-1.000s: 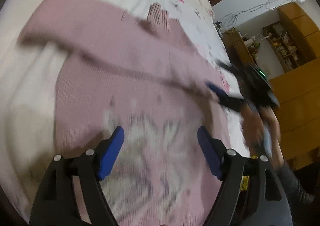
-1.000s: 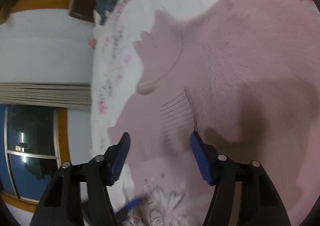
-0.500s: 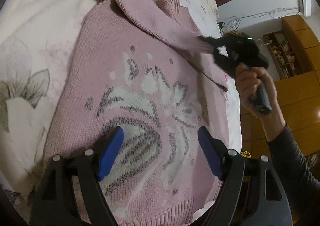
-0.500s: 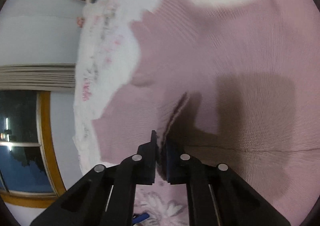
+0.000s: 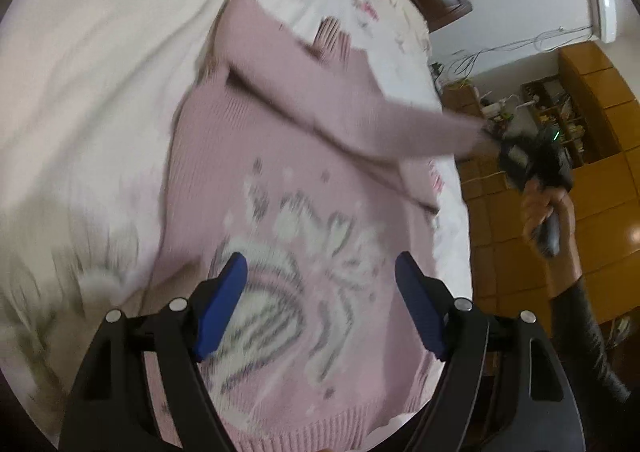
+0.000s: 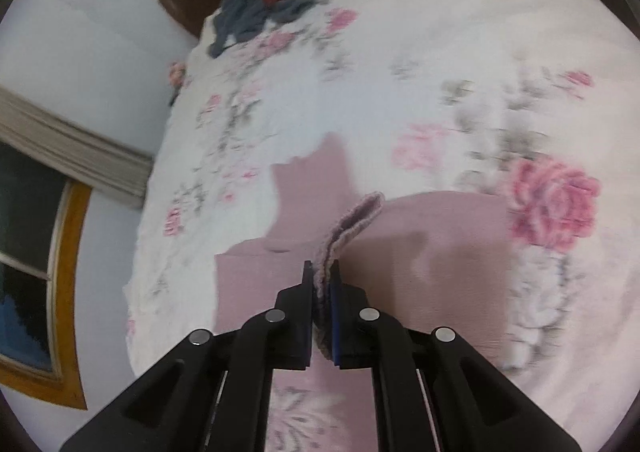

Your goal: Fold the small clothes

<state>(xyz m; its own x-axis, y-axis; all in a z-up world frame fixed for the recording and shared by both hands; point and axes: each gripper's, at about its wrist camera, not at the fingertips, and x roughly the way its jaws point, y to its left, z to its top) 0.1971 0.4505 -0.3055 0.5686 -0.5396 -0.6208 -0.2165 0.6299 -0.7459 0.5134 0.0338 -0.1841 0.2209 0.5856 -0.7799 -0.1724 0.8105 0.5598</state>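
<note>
Tool (image 6: 321,276) on right pinches sleeve cuff (image 6: 352,223), raised.

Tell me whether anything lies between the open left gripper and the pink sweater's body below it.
Nothing visible does. The left gripper hangs open over the patterned front of the pink sweater, bare knit between its fingers. The only thing crossing the sweater is its own sleeve, farther up near the collar, pulled sideways by the shut right gripper.
</note>
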